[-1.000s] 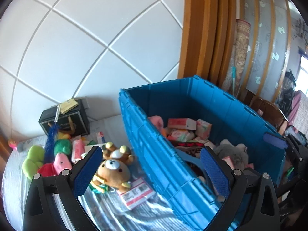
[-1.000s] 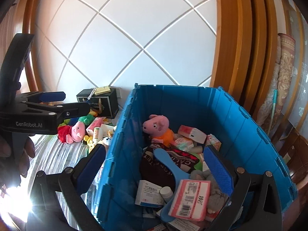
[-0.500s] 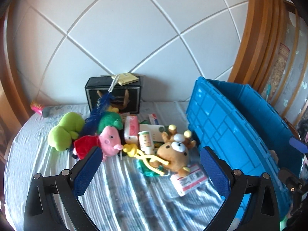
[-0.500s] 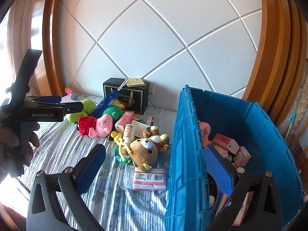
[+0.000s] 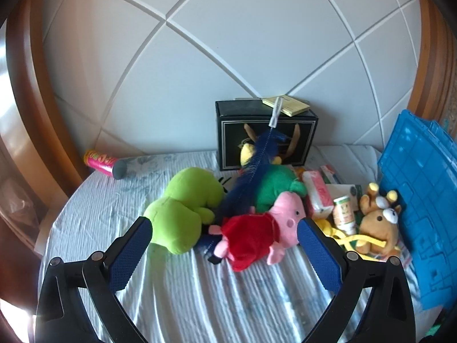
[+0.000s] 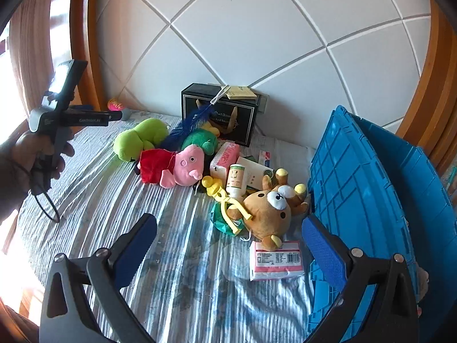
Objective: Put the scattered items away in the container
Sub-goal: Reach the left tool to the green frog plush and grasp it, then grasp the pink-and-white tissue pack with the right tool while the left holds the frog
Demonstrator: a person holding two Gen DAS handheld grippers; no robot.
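Gaping empty, both: left gripper (image 5: 224, 230) frames pig plush (image 5: 257, 233); only right gripper (image 6: 228, 230) sees barcoded packet (image 6: 275, 260) ahead; blue crate (image 6: 368, 200) interior hidden.

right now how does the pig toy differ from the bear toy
The pig toy is pink with a red dress; the bear toy is brown with a white muzzle. The pig lies on its side mid-bed beside the light green plush; the bear lies close to the blue crate, partly on a pink packet. Both are soft toys not yet in the crate.
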